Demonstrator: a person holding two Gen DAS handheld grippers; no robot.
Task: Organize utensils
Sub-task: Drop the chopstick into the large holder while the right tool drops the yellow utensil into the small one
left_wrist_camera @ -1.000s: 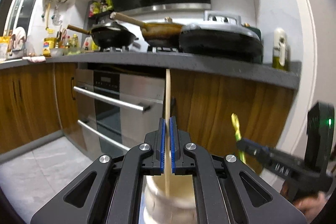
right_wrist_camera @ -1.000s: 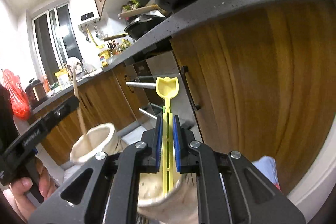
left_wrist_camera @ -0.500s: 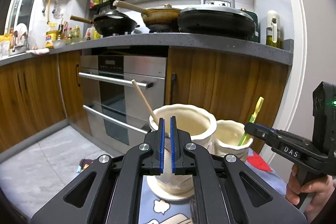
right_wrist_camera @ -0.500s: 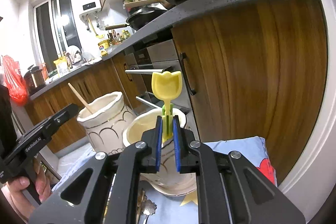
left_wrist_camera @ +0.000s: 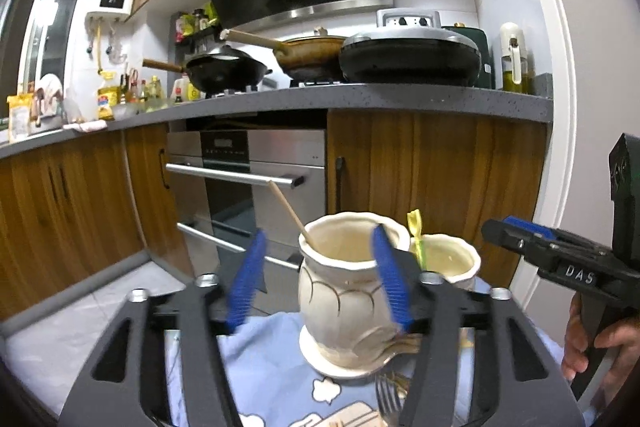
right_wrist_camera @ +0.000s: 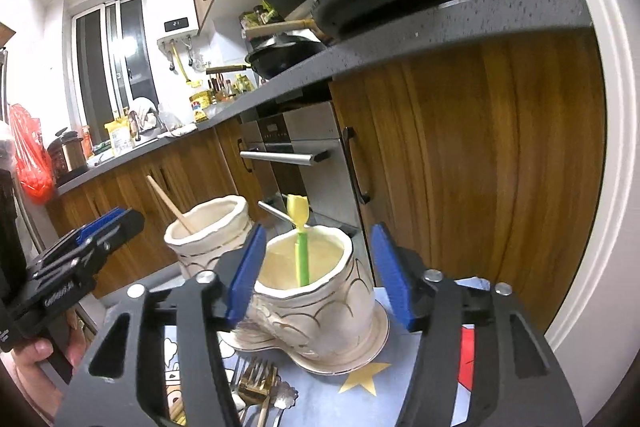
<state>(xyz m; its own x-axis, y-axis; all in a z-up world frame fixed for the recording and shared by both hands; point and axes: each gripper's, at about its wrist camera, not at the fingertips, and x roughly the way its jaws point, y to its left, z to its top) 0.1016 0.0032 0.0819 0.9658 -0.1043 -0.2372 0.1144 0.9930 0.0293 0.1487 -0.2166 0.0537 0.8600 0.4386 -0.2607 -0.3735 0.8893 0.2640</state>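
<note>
Risk: both claws opening, nothing between pads. Left claw straddles tall jar w/ chopstick; right claw straddles 2nd jar, beside it, holding tulip pick. Pads could clip rims, tip jars. Forks loose in front of tall jar.

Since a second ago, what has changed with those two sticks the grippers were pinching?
Both were let go. The wooden chopstick now leans in the left cup, the yellow tulip utensil stands in the right cup. The left gripper and right gripper are opening, holding nothing. Cups and forks stayed put.
</note>
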